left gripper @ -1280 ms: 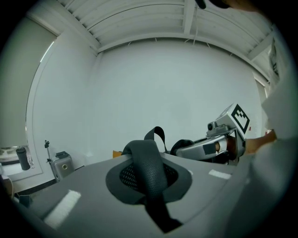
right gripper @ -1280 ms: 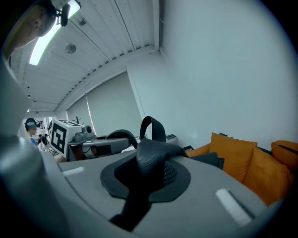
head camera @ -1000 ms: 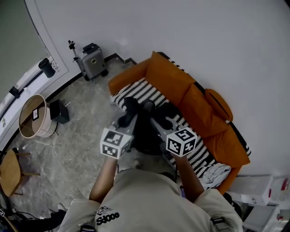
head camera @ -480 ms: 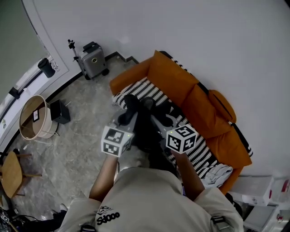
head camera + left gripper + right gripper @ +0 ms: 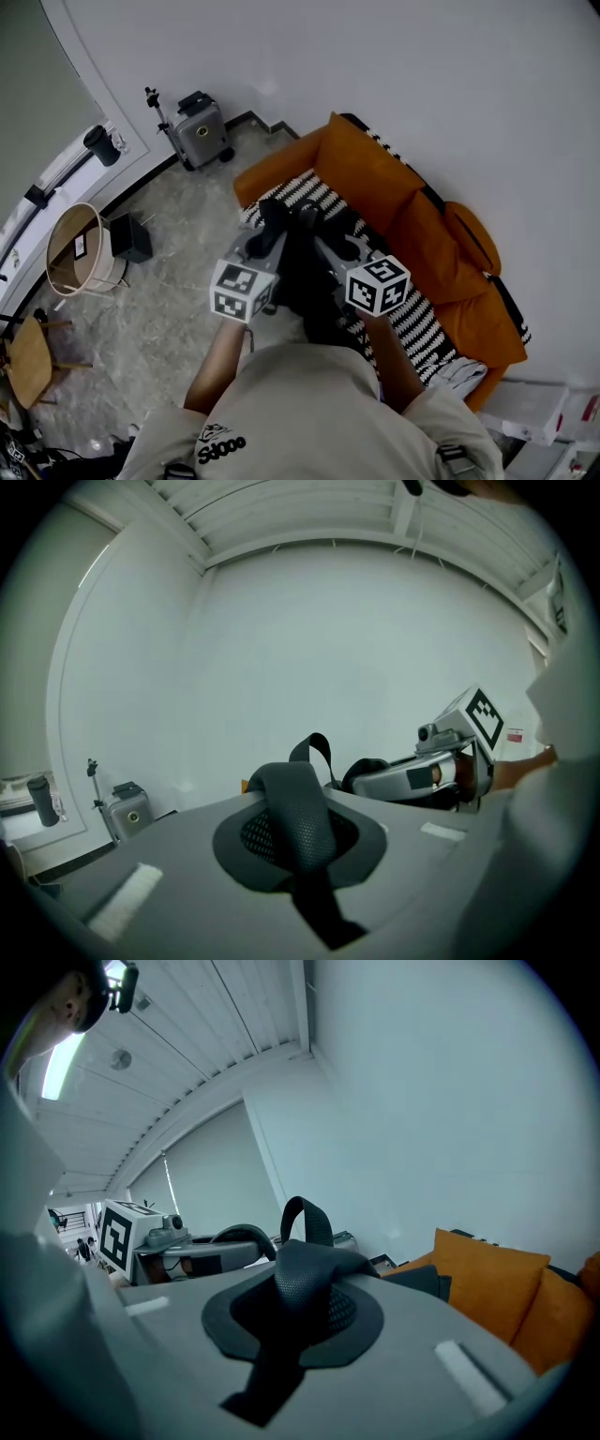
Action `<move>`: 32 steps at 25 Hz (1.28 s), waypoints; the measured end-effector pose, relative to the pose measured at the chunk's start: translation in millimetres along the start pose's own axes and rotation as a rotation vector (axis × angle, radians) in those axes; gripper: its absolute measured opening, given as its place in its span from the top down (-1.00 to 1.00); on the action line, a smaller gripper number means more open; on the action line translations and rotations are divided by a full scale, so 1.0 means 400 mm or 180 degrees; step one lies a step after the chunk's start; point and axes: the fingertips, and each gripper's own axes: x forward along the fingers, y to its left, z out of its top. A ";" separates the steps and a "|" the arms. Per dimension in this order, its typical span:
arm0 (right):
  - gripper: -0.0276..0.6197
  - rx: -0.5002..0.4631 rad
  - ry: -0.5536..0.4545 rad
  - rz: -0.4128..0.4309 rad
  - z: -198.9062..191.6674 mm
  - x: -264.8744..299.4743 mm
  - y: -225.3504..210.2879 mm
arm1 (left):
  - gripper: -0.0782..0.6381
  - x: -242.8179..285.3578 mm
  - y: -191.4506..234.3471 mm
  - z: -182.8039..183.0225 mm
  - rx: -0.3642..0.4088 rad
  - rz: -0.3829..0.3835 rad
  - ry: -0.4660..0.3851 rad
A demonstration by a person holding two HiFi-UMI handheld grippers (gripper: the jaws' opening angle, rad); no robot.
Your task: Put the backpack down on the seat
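Note:
I hold a black backpack (image 5: 305, 274) up between both grippers, in front of the orange sofa (image 5: 375, 178). It hangs over the front edge of the black-and-white striped seat (image 5: 412, 323). My left gripper (image 5: 270, 230) is shut on a black mesh shoulder strap (image 5: 292, 808), which fills the jaws in the left gripper view. My right gripper (image 5: 317, 232) is shut on the other mesh strap (image 5: 305, 1288). The backpack's top carry loop (image 5: 317, 747) stands up between the two grippers. The backpack's lower part is hidden behind my arms and body.
A silver suitcase (image 5: 202, 129) stands by the wall at the back left. A round wooden basket (image 5: 80, 253) and a black box (image 5: 129, 239) sit on the stone floor at left, a wooden stool (image 5: 28, 361) lower left. A white cloth (image 5: 459, 375) lies at the sofa's near end.
The backpack and both grippers have shifted slightly toward the sofa, and the view has moved with them. Both grips on the straps look unchanged.

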 end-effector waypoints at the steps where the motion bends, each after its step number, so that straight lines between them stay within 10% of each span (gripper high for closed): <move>1: 0.80 0.0009 0.0005 0.0003 0.006 0.012 -0.017 | 0.73 0.019 0.010 0.002 0.0000 -0.0002 0.0010; 32: 0.79 0.0262 0.0501 0.0293 0.163 0.400 -0.568 | 0.73 0.615 0.337 0.018 -0.0293 0.0161 0.0517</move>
